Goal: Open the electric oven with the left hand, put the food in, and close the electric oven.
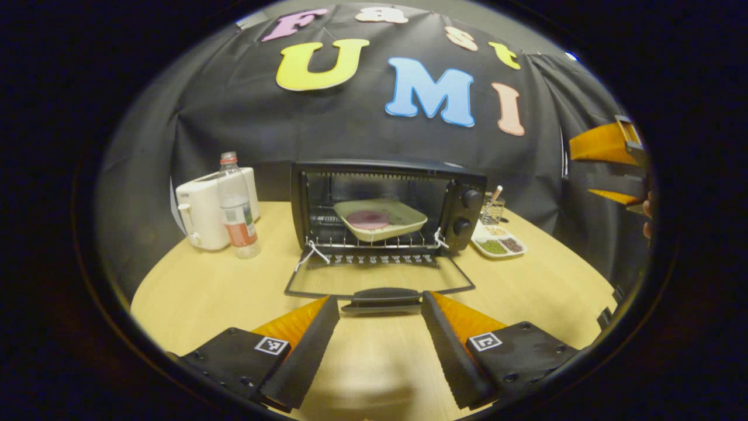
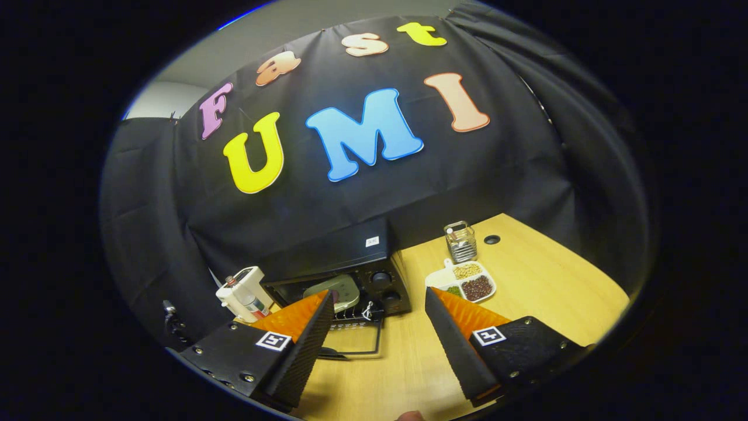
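At twelve o'clock from my left gripper, spread and empty, the black electric oven holds the pale-green food tray; its stiff, hinged glass door should lift lightly by the black bar handle. My right gripper hangs spread too.

In the left gripper view we're low over the table, looking straight into the open electric oven just past our fingertips, so pretty close. The right gripper view sits higher and farther back, tilted, facing the oven ahead and left of its fingers. Both views share the oven, the sectioned snack plate and the white appliance.
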Tool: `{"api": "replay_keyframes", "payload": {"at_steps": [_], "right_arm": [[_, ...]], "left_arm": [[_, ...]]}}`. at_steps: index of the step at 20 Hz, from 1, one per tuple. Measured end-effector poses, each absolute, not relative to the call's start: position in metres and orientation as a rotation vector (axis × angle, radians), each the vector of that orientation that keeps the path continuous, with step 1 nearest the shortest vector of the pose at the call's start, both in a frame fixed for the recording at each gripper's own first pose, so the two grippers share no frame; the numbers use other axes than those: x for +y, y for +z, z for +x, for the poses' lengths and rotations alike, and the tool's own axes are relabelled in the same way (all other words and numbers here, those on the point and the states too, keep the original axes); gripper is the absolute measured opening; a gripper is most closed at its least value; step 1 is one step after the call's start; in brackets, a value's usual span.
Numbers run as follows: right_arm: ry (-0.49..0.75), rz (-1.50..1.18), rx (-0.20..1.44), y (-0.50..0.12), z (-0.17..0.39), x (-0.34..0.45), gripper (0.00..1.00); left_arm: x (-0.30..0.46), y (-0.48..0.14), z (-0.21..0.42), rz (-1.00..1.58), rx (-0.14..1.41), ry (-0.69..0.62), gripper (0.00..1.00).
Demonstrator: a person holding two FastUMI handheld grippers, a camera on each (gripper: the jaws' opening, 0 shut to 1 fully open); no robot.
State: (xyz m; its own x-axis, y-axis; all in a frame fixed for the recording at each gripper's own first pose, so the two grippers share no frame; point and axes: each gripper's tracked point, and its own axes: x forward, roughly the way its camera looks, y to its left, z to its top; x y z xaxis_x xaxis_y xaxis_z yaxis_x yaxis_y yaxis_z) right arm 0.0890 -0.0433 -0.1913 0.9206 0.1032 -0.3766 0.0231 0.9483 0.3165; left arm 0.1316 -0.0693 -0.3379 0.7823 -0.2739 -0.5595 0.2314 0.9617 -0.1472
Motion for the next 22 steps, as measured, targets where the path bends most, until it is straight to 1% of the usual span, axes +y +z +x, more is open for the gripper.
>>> {"api": "replay_keyframes", "payload": {"at_steps": [2,3,6,8,10,11,12,13,15,16,17,18,19,20,21,22], "right_arm": [[0.009,0.275,0.39,-0.185,0.082,-0.059,0.97],[-0.003,0.254,0.385,-0.182,0.078,-0.066,0.97],[-0.038,0.2,0.376,-0.177,0.073,-0.078,0.97],[-0.053,0.166,0.369,-0.174,0.07,-0.085,0.97],[-0.06,0.126,0.374,-0.17,0.067,-0.088,0.98],[-0.063,0.098,0.387,-0.169,0.065,-0.09,0.98],[-0.058,0.07,0.391,-0.165,0.066,-0.089,0.98],[-0.051,0.05,0.383,-0.16,0.068,-0.087,0.98],[-0.026,0.05,0.37,-0.154,0.071,-0.076,0.98],[-0.011,0.061,0.371,-0.154,0.072,-0.071,0.98],[0.002,0.07,0.376,-0.156,0.074,-0.066,0.98],[0.011,0.076,0.377,-0.156,0.076,-0.062,0.98],[0.018,0.075,0.377,-0.159,0.078,-0.06,0.98],[0.024,0.072,0.377,-0.16,0.079,-0.057,0.98],[0.029,0.071,0.377,-0.161,0.076,-0.057,0.98],[0.035,0.075,0.384,-0.164,0.073,-0.055,0.98]], "left_arm": [[-0.078,-0.357,0.133,-0.072,0.666,-0.274,0.96],[-0.082,-0.365,0.135,-0.065,0.686,-0.274,1.0],[-0.088,-0.386,0.138,-0.045,0.729,-0.265,1.0],[-0.09,-0.4,0.141,-0.043,0.764,-0.251,0.92],[-0.087,-0.412,0.146,-0.026,0.79,-0.225,1.0],[-0.086,-0.419,0.146,-0.025,0.807,-0.21,1.0],[-0.086,-0.417,0.152,-0.015,0.788,-0.21,1.0],[-0.087,-0.42,0.151,0.006,0.801,-0.216,0.98],[-0.087,-0.42,0.154,0.026,0.767,-0.223,0.93],[-0.087,-0.419,0.155,0.012,0.767,-0.219,0.95],[-0.087,-0.418,0.154,0.001,0.777,-0.214,1.0],[-0.087,-0.414,0.154,-0.003,0.775,-0.214,0.95],[-0.086,-0.409,0.154,0.003,0.762,-0.218,1.0],[-0.085,-0.401,0.155,0.009,0.741,-0.222,0.96],[-0.085,-0.392,0.156,0.009,0.714,-0.225,1.0],[-0.084,-0.383,0.158,-0.002,0.695,-0.224,0.95]]}}
